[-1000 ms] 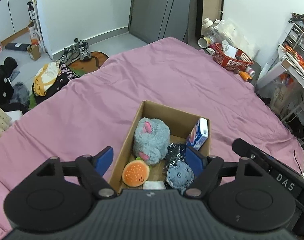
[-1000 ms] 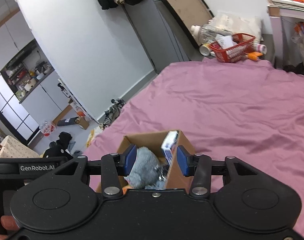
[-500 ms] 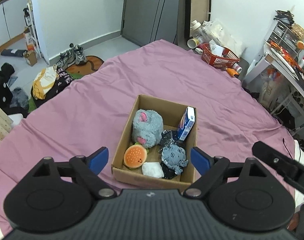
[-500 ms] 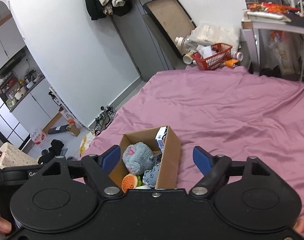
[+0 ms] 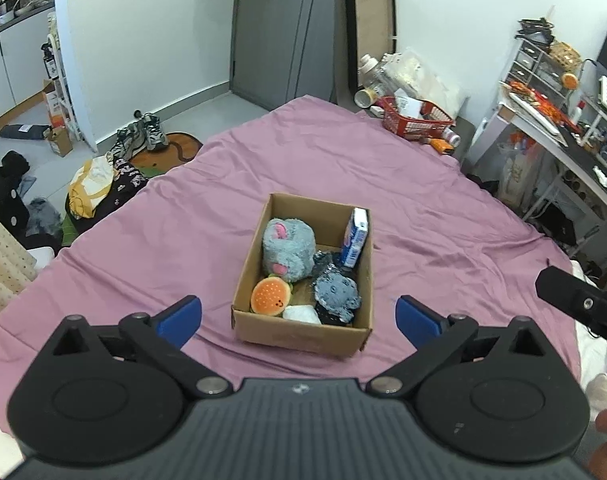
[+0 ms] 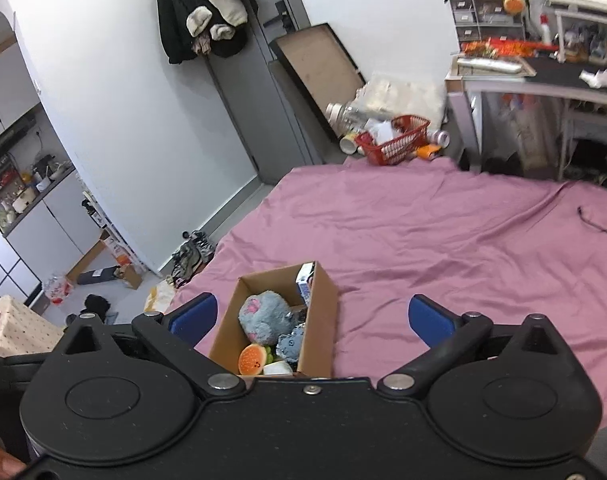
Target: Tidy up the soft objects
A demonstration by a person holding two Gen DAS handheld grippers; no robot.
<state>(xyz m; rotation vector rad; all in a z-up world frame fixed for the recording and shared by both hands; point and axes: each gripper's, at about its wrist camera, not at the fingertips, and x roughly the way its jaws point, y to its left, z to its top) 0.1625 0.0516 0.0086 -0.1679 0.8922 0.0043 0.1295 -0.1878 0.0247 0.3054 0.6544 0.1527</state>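
Observation:
A cardboard box point(image 5: 299, 334) sits on the pink bedsheet point(image 5: 423, 208). In it lie a grey plush mouse point(image 5: 288, 249), an orange burger plush point(image 5: 270, 295), a small grey-blue plush point(image 5: 337, 292), a white soft item point(image 5: 301, 314), a dark crinkled item point(image 5: 325, 262) and a blue-white carton point(image 5: 354, 237) standing against the right wall. My left gripper point(image 5: 297, 318) is open and empty, held above and in front of the box. My right gripper point(image 6: 310, 318) is open and empty, above the box point(image 6: 317, 312), with the plush mouse point(image 6: 265, 316) and burger plush point(image 6: 252, 359) in its view.
A red basket point(image 5: 417, 122) with clutter stands at the bed's far corner. A desk with shelves point(image 5: 563, 140) is on the right. Clothes, bags and shoes point(image 5: 143, 140) lie on the floor to the left. The right gripper's body point(image 5: 579, 304) shows at the right edge.
Both grippers have pulled back and up from the box. The right gripper's jaws have opened wide, and the left's wider. The box looks smaller and shows whole.

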